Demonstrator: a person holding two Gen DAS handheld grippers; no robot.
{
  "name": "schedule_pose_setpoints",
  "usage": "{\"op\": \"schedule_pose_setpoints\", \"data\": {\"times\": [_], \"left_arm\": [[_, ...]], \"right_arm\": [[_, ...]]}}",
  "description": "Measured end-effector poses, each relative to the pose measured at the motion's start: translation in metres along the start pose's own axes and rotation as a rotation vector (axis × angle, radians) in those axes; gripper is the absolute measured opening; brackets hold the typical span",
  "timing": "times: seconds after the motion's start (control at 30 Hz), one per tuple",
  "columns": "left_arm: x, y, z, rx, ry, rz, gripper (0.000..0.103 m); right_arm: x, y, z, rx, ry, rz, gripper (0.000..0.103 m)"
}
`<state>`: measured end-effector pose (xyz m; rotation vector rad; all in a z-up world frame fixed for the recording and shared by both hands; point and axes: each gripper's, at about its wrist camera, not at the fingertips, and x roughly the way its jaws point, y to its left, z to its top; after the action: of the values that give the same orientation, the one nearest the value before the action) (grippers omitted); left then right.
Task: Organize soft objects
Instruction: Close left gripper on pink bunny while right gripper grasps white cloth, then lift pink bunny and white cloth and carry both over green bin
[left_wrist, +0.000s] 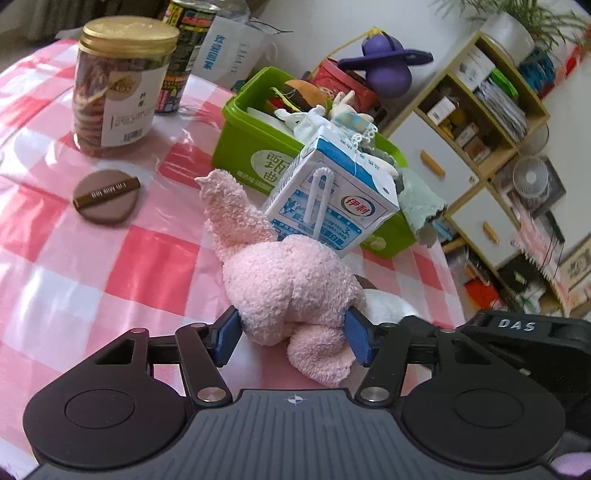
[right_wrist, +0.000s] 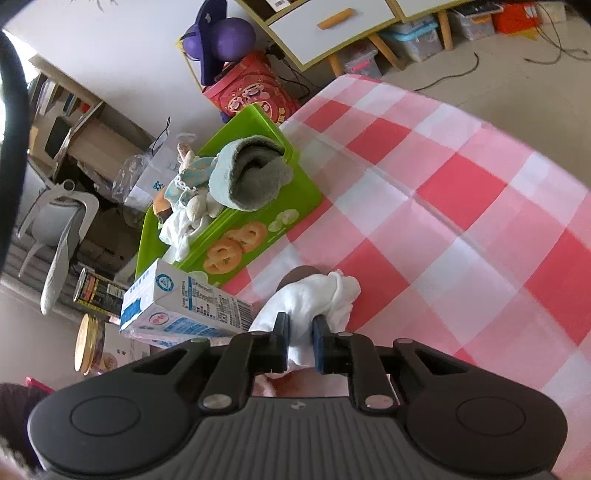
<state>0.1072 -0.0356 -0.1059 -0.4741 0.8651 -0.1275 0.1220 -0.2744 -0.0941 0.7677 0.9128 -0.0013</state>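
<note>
A pink plush toy (left_wrist: 284, 280) lies on the checked tablecloth in the left wrist view. My left gripper (left_wrist: 291, 334) is shut on its near end, a blue pad pressed into each side. A blue-and-white milk carton (left_wrist: 332, 195) leans on the plush and against the green box (left_wrist: 240, 147). In the right wrist view my right gripper (right_wrist: 300, 332) is shut on a bunched white cloth (right_wrist: 317, 295), which rests on the table beside the same carton (right_wrist: 184, 306). The green box (right_wrist: 258, 221) holds a rolled grey-and-mint towel (right_wrist: 255, 177), a small doll and other soft items.
A brown round powder puff (left_wrist: 105, 195) lies on the cloth to the left. A gold-lidded cookie jar (left_wrist: 122, 85) and a black can (left_wrist: 184, 55) stand behind it. Something brown (right_wrist: 299, 275) pokes out beyond the white cloth. Shelves and floor clutter lie past the table's edge.
</note>
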Motion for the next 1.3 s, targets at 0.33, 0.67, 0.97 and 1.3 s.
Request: {"op": "schedule_pose_setpoints", "data": {"times": [0.33,0.67,0.97,1.3], "left_arm": [[-0.022,0.012,0.01,0.21,0.137,0.042,0.059],[-0.049,0.029,0.006,0.399,0.191,0.116,0.06],[-0.058,0.033,-0.002,0.396,0.062,0.133,0.08],[-0.048,0.036,-0.007,0.259,0.009,0.15,0.073]], "right_arm": [[-0.022,0.007,-0.001,-0.124,0.124,-0.012,0.0],[-0.029,0.015,-0.028,-0.309,0.235,-0.111,0.0],[-0.026,0.019,-0.034,-0.321,0.22,-0.125,0.016],[-0.015,0.035,-0.051,-0.378,0.172,-0.16,0.036]]}}
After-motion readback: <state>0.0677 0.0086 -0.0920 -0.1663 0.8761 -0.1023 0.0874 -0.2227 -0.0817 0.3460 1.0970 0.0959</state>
